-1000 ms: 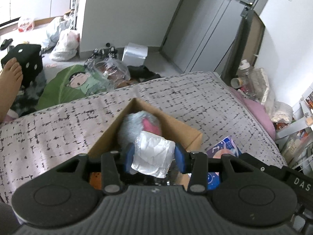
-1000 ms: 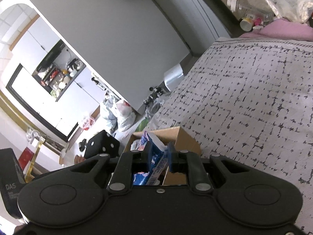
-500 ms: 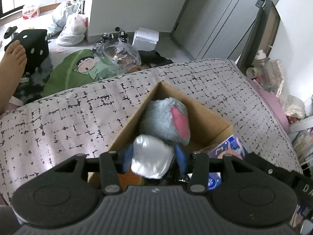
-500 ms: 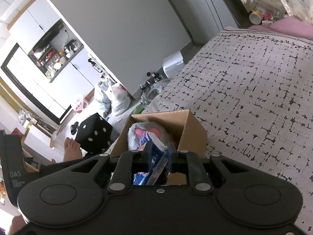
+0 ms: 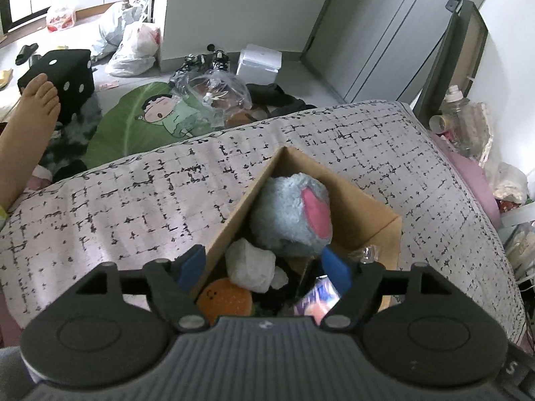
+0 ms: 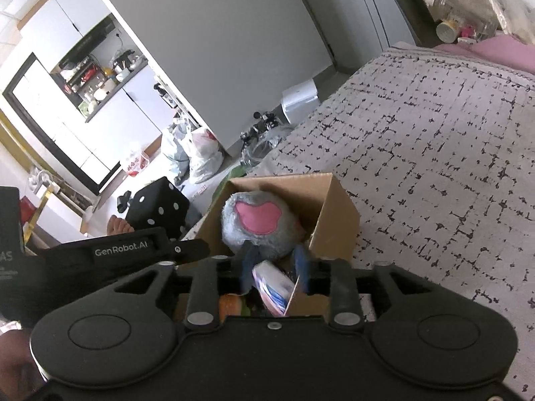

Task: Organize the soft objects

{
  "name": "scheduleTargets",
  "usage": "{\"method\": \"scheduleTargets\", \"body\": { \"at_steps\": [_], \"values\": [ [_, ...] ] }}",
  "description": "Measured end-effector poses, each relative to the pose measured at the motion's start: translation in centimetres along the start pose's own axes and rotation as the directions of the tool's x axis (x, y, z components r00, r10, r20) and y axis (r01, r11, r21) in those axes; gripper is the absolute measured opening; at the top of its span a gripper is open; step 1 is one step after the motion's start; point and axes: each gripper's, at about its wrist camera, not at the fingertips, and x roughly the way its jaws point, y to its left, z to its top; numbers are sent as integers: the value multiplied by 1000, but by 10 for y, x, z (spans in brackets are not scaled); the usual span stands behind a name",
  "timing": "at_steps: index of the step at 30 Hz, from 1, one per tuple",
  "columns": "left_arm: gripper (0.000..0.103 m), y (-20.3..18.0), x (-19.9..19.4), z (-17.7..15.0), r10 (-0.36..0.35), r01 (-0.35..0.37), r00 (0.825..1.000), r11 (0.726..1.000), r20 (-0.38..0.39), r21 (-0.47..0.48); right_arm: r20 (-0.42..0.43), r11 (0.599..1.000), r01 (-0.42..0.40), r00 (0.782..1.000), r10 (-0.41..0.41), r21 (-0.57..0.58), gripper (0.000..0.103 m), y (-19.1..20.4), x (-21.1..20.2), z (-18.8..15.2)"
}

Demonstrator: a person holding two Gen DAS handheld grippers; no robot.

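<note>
A cardboard box (image 5: 367, 214) sits on the patterned bed cover and holds a grey-blue plush (image 5: 287, 220) with a pink ear. Beside the plush lie an orange plush (image 5: 224, 300) and a white crumpled bundle (image 5: 249, 264). My left gripper (image 5: 264, 265) hovers over the box with its jaws opening wide. The bundle rests below, free of the blue pads (image 5: 190, 264). My right gripper (image 6: 275, 265) is over the same box (image 6: 334, 214), jaws opening. A blue-white packet (image 6: 272, 287) sits loose between its pads, next to the plush (image 6: 257, 224).
The bed cover (image 5: 133, 207) spreads around the box. On the floor beyond lie a green cartoon cushion (image 5: 140, 120), a black dice cushion (image 5: 63, 77), plastic bags (image 5: 133, 46) and a white box (image 5: 259, 63). A person's bare foot (image 5: 30, 127) shows at left. Clutter lines the bed's right side.
Both grippers came in over the box. The left jaws spread and let the white bundle drop into it. The right jaws parted from the blue-white packet.
</note>
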Motion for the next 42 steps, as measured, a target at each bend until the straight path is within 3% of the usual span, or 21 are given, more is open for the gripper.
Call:
{"method": "scheduleTargets", "body": {
  "at_steps": [2, 9, 17, 24, 38, 42],
  "values": [
    [77, -2, -5, 0, -2, 2, 1000, 1000, 0, 6, 29, 1000, 0, 1000, 0, -7, 50, 0, -10, -1],
    [84, -17, -26, -10, -23, 23, 1000, 998, 2, 59, 72, 999, 39, 997, -40, 13, 59, -12, -39, 0],
    [86, -31, -54, -25, -40, 38, 999, 994, 22, 100, 111, 995, 83, 990, -88, 49, 78, -24, -71, -7],
    [91, -34, -77, -40, -63, 59, 997, 993, 43, 106, 164, 986, 160, 972, -167, 55, 82, -32, -105, -14],
    [91, -39, -119, -63, -118, 104, 990, 982, 79, 155, 230, 983, 154, 957, -174, 103, 102, -29, -165, -41],
    [91, -39, -129, -72, -132, 115, 987, 979, 88, 171, 229, 981, 158, 957, -180, 110, 103, -26, -175, -47]
  ]
}}
